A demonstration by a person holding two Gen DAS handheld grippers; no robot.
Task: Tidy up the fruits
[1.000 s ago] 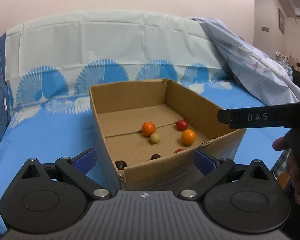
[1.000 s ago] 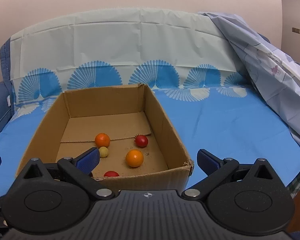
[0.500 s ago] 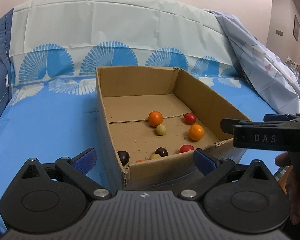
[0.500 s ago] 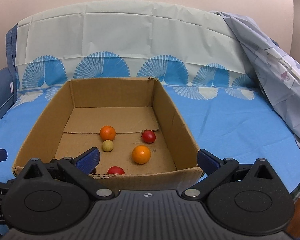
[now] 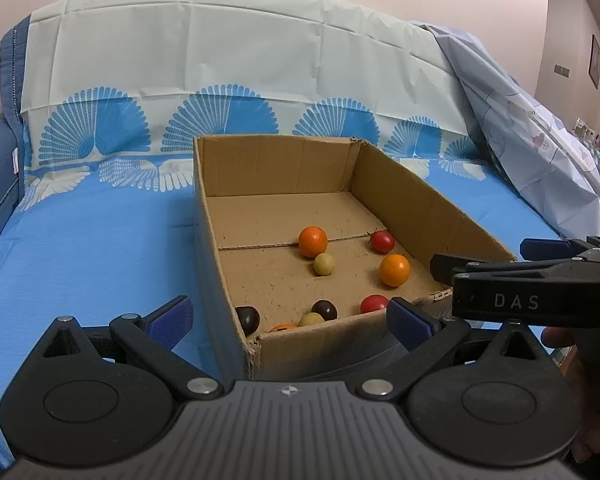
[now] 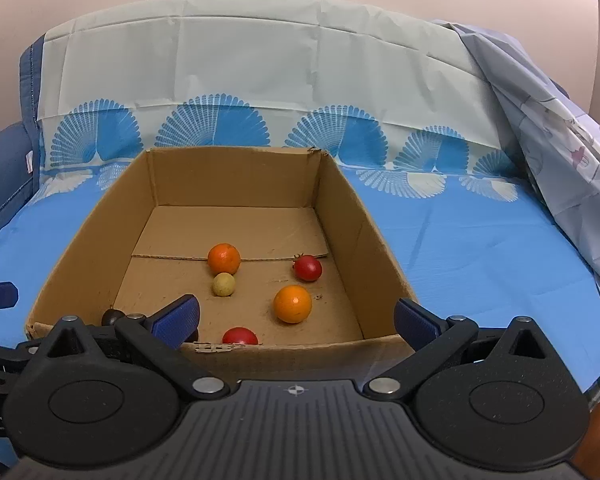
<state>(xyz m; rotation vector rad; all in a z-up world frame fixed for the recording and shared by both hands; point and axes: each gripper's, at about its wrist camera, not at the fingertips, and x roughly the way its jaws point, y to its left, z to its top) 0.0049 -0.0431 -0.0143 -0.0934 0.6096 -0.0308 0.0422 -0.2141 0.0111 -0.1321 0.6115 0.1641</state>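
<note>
Cardboard box [image 5: 428,204] sits open on the blue cloth [image 5: 88,240], and the fruits lie loose on its floor. I count two oranges, one far [image 6: 224,258] and one near right [image 6: 292,303]; two red tomatoes, one far right [image 6: 307,267] and one against the near wall [image 6: 239,336]; two pale yellow fruits [image 5: 324,263] [image 5: 311,319]; two dark ones [image 5: 247,319] [image 5: 324,309]; and an orange sliver at the near wall [image 5: 283,327], too hidden to name. My left gripper [image 5: 290,316] and right gripper [image 6: 296,316] both hang spread wide and empty just short of the near wall, which stands between them and the fruits. Right of the box, a pale sheet [image 6: 548,128] drapes down.
</note>
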